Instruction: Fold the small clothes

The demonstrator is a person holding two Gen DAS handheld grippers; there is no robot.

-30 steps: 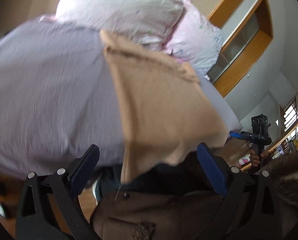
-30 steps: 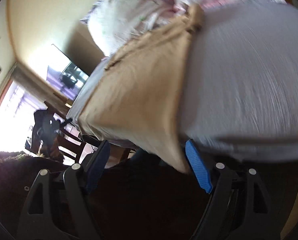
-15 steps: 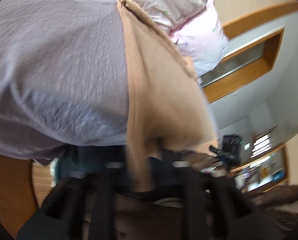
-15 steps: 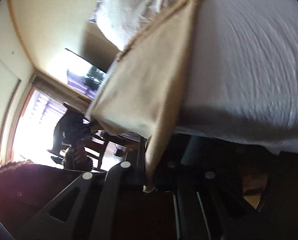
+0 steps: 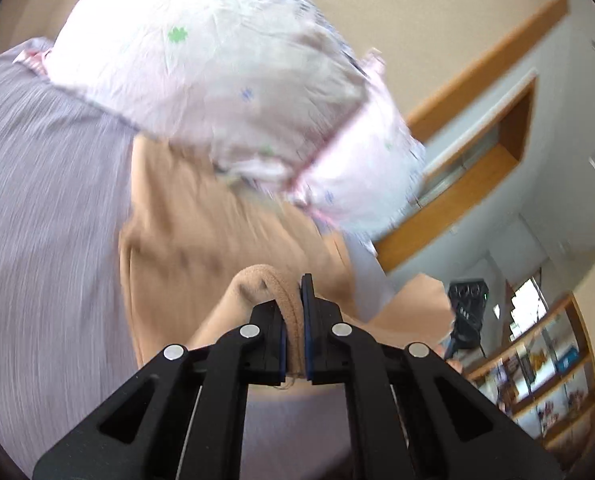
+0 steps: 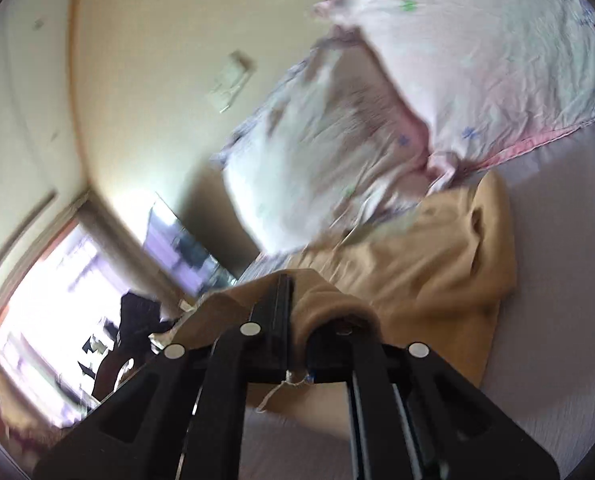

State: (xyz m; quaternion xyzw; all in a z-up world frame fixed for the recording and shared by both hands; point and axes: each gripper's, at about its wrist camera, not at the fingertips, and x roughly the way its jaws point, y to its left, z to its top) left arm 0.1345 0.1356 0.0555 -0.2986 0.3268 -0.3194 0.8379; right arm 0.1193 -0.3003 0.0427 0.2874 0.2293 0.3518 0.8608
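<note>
A tan garment [image 5: 201, 232] lies on the lilac bed sheet [image 5: 37, 200], its far end against the pillows. My left gripper [image 5: 293, 292] is shut on the garment's near hem, which bulges up between the blue pads. In the right wrist view the same tan garment [image 6: 429, 256] is bunched into folds toward the pillows. My right gripper [image 6: 297, 296] is shut on another part of the near hem, and the cloth drapes over its right finger. A loose thread hangs below the jaws. Both views are motion-blurred.
Two pale floral pillows [image 5: 225, 80] sit at the head of the bed, also in the right wrist view [image 6: 477, 60]. A wooden-trimmed wall recess [image 5: 477, 168] and shelves [image 5: 545, 360] lie to the right. A bright window [image 6: 45, 304] and a television [image 6: 185, 252] are at the left.
Both grippers were open a second ago with the hem between their pads. They have closed on the hem and carried it up over the bed toward the pillows.
</note>
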